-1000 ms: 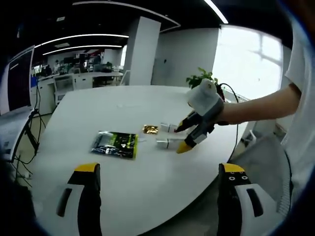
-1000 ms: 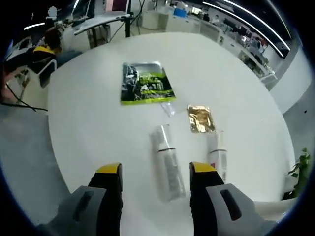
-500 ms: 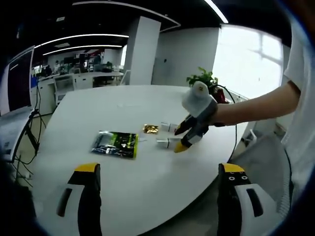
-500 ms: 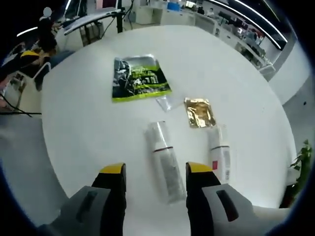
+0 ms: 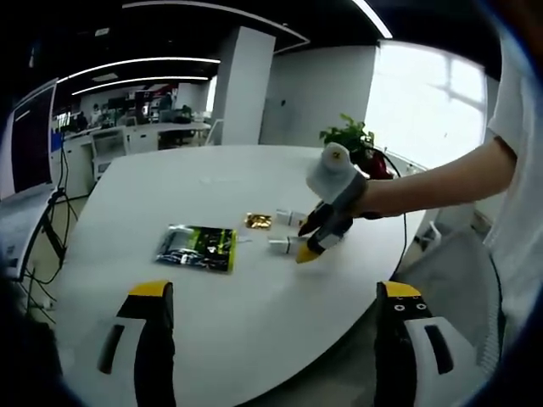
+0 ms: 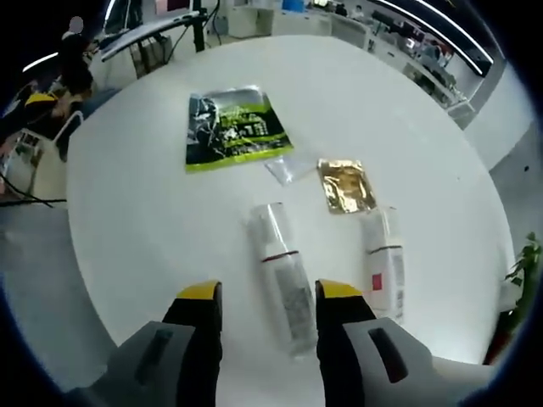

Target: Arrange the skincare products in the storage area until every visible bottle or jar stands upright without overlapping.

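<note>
Two clear tubes lie flat on the white round table [image 6: 153, 220]. The nearer tube [image 6: 284, 275] [image 5: 282, 246] lies lengthwise between the jaws of my right gripper [image 6: 270, 292], which stands open just above its lower end without touching it. The second tube [image 6: 382, 267] [image 5: 290, 218] lies to its right, outside the jaws. In the left gripper view the right gripper [image 5: 312, 242] hangs over the tubes, held on a person's arm [image 5: 441, 182]. My left gripper [image 5: 275, 290] is wide open near the table's front edge with nothing in it.
A green-and-black pouch [image 6: 233, 127] [image 5: 198, 248], a gold sachet [image 6: 345, 185] [image 5: 259, 220] and a small clear sachet [image 6: 287, 168] lie flat beyond the tubes. A potted plant [image 5: 348, 136] stands past the far table edge. Desks and chairs surround the table.
The right gripper has come lower and closer over the nearer tube, and its jaws stand a little narrower. The left gripper and the things on the table have not moved.
</note>
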